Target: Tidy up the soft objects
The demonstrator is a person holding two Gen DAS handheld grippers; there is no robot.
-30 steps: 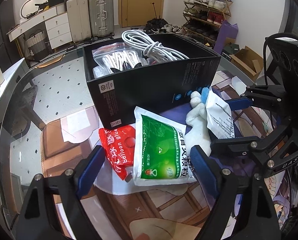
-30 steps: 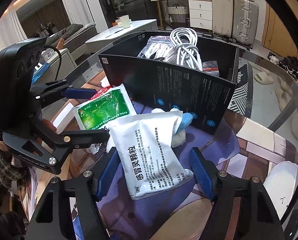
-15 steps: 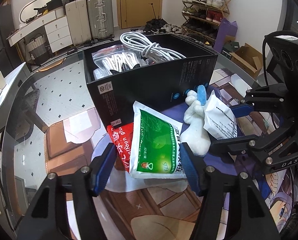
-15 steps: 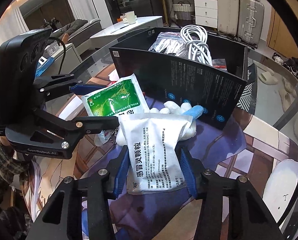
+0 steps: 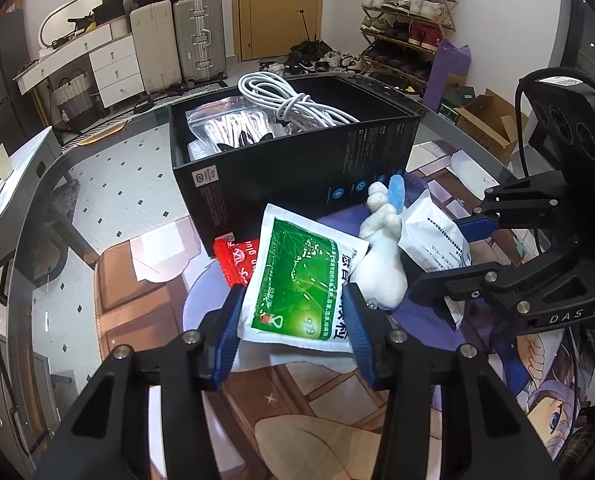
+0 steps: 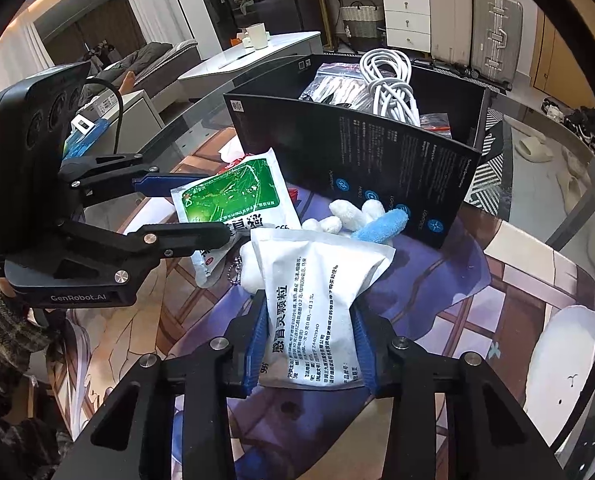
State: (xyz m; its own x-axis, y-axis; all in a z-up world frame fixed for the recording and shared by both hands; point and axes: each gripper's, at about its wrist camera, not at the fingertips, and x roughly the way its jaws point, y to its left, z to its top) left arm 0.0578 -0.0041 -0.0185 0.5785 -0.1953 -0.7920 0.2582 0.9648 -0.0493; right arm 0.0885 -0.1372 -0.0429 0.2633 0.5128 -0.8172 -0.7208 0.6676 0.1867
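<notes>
My left gripper [image 5: 293,320] is shut on a green and white medicine pouch [image 5: 303,280], lifted a little off the table; it also shows in the right wrist view [image 6: 233,196]. My right gripper [image 6: 309,344] is shut on a white medicine pouch [image 6: 317,300], seen in the left wrist view too [image 5: 433,240]. A white plush toy with a blue part [image 5: 381,256] lies between the pouches. A red packet [image 5: 237,260] lies under the green pouch. The black open box [image 5: 297,168] stands just behind them.
The box holds a white coiled cable [image 5: 293,100] and a zip bag of white cables [image 5: 233,128]. The glass table [image 5: 109,184] carries a printed mat [image 6: 477,320]. Suitcases, a dresser and a shoe rack stand behind.
Both grippers have closed from wide open onto their pouches. The green pouch and the white pouch have risen slightly and tilted up.
</notes>
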